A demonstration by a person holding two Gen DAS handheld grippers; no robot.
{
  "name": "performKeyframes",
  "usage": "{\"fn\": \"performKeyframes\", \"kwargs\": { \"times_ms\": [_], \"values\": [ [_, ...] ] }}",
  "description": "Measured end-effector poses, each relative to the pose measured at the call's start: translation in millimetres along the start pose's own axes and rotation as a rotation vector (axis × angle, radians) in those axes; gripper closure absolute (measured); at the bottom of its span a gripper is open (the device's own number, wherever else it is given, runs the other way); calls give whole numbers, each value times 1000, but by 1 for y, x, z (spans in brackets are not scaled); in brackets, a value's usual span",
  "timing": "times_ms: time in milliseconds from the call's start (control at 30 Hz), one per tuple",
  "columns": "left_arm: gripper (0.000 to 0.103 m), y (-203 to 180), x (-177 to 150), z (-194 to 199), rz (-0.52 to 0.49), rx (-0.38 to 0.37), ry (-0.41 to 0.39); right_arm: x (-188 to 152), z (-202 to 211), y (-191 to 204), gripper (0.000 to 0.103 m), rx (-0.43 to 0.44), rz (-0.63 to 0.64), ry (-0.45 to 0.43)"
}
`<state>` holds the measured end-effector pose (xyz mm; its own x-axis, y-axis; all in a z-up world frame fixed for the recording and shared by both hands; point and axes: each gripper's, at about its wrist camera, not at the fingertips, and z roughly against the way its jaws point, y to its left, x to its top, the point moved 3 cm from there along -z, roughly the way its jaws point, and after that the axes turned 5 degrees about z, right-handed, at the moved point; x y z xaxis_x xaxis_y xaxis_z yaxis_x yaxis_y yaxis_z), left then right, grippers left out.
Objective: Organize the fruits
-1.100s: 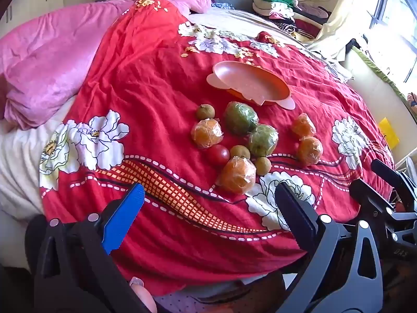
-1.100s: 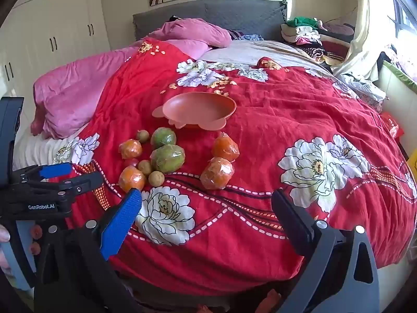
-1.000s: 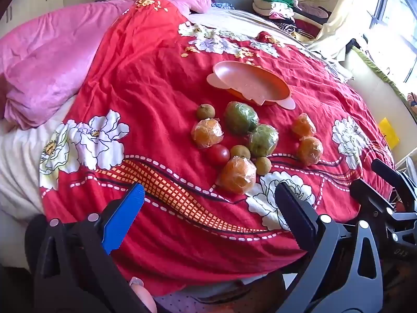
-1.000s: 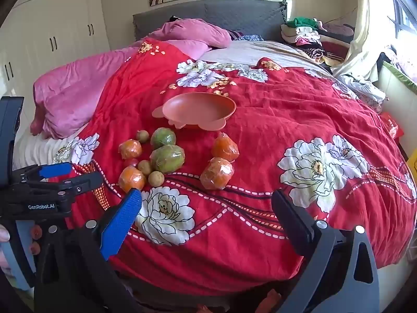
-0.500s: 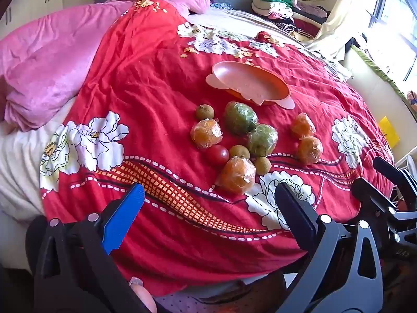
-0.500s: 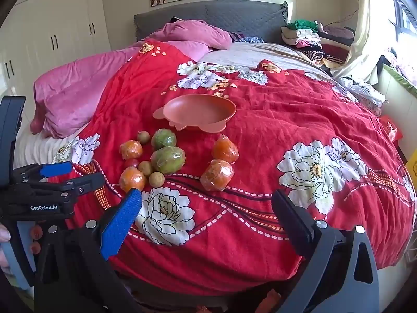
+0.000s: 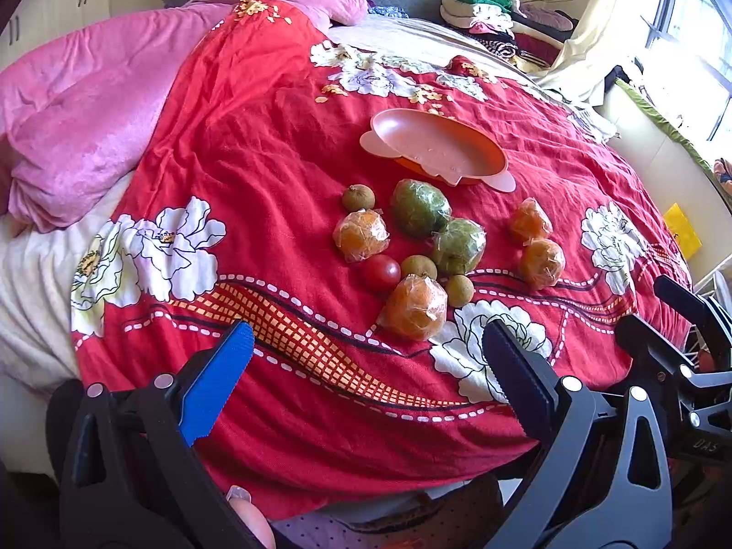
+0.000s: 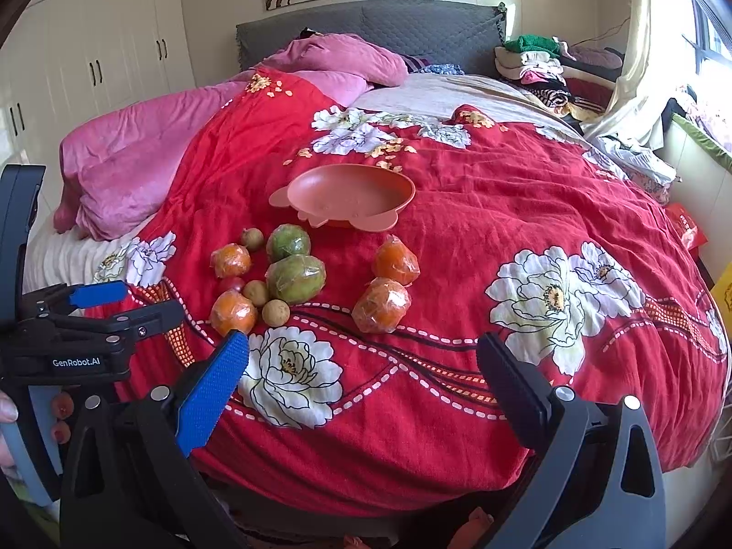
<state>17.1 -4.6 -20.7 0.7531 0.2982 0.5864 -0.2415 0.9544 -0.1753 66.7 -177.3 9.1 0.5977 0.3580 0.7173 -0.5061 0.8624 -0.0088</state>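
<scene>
An orange plastic plate [image 7: 476, 173] [image 8: 402, 183] lies on the red flowered bedspread. In front of it lie several fruits: wrapped oranges [image 7: 415, 307] [image 8: 380, 305], two wrapped green fruits [image 7: 420, 208] [image 8: 296, 278], a small red tomato [image 7: 381, 273] and small brown round fruits [image 7: 358, 197] [image 8: 276, 312]. My left gripper [image 7: 366, 357] is open and empty, near the bed's front edge, short of the fruits. My right gripper [image 8: 363, 366] is open and empty, near the front edge, right of the left one. The left gripper also shows in the right wrist view [image 8: 110, 306].
A pink blanket [image 7: 82, 128] is heaped on the bed's left side. A grey headboard [image 8: 402, 27] and folded clothes [image 8: 540, 64] stand at the back. White wardrobes [image 8: 91, 55] are at the left, a window and curtain at the right.
Both views have shifted very slightly, the grippers a touch nearer the bed. Both grippers stay open and empty. The fruits and plate have not moved.
</scene>
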Motion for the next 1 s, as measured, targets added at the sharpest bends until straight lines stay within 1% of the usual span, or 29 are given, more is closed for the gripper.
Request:
{"fn": "performKeyframes", "kwargs": {
  "times_ms": [1000],
  "values": [
    [8, -2, -1, 0, -3, -1, -3, -1, -1, 1, 4, 0, 9, 8]
  ]
}}
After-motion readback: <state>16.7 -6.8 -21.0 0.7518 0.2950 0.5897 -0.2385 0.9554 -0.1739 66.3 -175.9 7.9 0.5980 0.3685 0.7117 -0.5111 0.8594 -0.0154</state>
